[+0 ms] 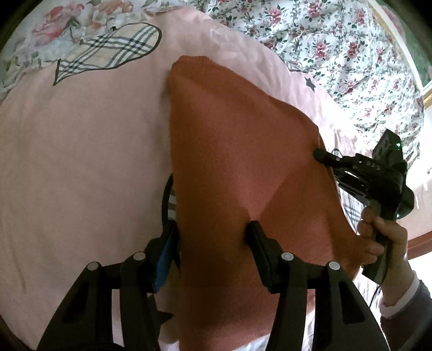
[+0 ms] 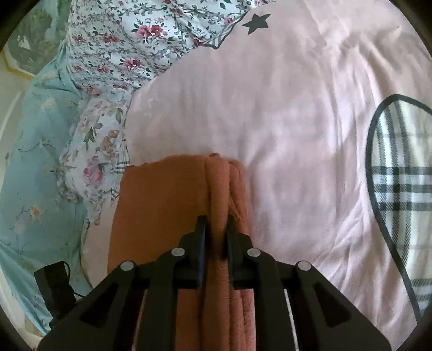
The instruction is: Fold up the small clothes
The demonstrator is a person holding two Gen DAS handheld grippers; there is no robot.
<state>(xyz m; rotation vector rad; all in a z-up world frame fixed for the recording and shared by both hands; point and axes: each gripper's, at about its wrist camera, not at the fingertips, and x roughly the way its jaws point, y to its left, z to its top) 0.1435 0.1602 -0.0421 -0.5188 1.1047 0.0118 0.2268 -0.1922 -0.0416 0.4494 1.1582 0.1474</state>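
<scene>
An orange knitted garment (image 1: 229,151) hangs stretched above a pink bedsheet (image 1: 81,162). My left gripper (image 1: 213,232) has its fingers wide apart with the cloth lying between and over them; no pinch shows. My right gripper (image 1: 321,156), seen at the right of the left wrist view, grips the garment's far edge. In the right wrist view the right gripper (image 2: 216,224) is shut on a bunched fold of the orange garment (image 2: 167,194), which drapes down to the left.
The pink sheet (image 2: 297,121) bears a plaid heart patch (image 1: 113,51) and a black star (image 2: 256,23). A floral quilt (image 1: 337,48) lies behind. A light blue floral cloth (image 2: 32,167) is at the left. A hand (image 1: 383,237) holds the right gripper.
</scene>
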